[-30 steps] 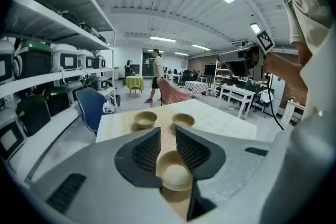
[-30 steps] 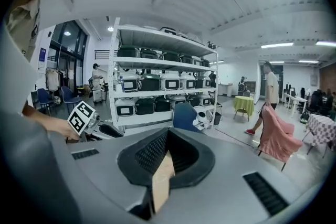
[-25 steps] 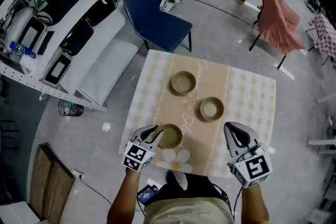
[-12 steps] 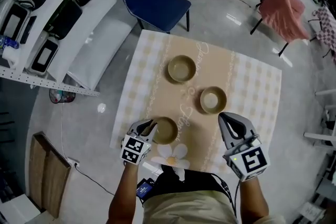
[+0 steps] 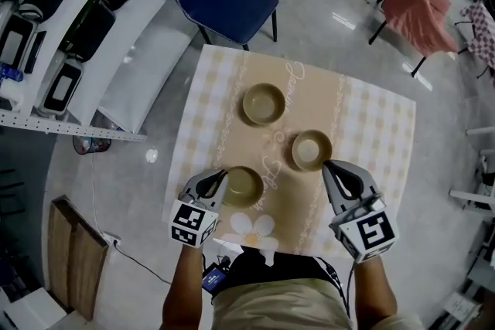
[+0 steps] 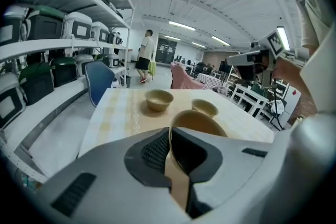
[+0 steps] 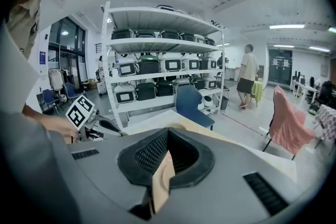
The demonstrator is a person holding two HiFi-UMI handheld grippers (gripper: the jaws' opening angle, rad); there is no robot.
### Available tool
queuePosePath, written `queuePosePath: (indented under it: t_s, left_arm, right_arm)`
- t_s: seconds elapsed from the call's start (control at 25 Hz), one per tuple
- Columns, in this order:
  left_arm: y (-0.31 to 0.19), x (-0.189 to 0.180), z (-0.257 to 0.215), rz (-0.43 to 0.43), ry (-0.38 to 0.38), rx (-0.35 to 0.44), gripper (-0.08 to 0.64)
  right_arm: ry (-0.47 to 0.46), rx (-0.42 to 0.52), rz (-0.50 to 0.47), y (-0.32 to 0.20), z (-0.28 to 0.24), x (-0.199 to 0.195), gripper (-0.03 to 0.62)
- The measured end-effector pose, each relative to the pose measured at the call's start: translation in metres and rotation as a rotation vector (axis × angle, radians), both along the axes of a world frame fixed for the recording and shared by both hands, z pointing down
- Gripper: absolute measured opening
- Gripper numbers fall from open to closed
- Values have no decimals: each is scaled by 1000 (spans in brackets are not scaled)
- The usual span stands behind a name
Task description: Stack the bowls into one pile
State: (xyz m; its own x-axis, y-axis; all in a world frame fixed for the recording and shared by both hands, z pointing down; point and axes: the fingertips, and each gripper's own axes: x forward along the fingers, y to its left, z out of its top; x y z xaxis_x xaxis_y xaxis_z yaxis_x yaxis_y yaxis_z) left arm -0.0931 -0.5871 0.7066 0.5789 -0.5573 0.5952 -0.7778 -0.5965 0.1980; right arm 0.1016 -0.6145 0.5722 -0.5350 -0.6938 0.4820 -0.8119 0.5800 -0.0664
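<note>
Three tan bowls sit on the checked tablecloth (image 5: 379, 127): a far bowl (image 5: 264, 104), a right bowl (image 5: 312, 150) and a near bowl (image 5: 244, 186). My left gripper (image 5: 219, 180) is at the near bowl's left rim. In the left gripper view the near bowl's (image 6: 202, 122) rim runs into the slit between the shut jaws of the left gripper (image 6: 170, 165), with the far bowl (image 6: 159, 99) and right bowl (image 6: 204, 107) beyond. My right gripper (image 5: 334, 168) hovers just right of the right bowl. In its own view the right gripper (image 7: 163, 165) is shut on nothing.
A blue chair (image 5: 220, 0) stands at the table's far edge. Shelves of boxes (image 5: 46, 27) run along the left, and a chair draped in pink cloth (image 5: 418, 4) is at the far right. A wooden board (image 5: 69, 267) lies on the floor at near left.
The head view has shifted toward the table. The right gripper has come closer to the right bowl. The left gripper has stayed at the near bowl's rim.
</note>
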Motion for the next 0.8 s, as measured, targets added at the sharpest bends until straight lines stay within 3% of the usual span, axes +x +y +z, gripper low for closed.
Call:
queuePosePath:
  t_s: [0.28,0.8]
  left_arm:
    - [-56,11,-43,2,11,88,20]
    - [-134,32,-32,-14,4,81,20]
  right_arm:
    - [-4,3,26,-28,-3,14,3]
    - [26,-28,56,-74,17,41,3]
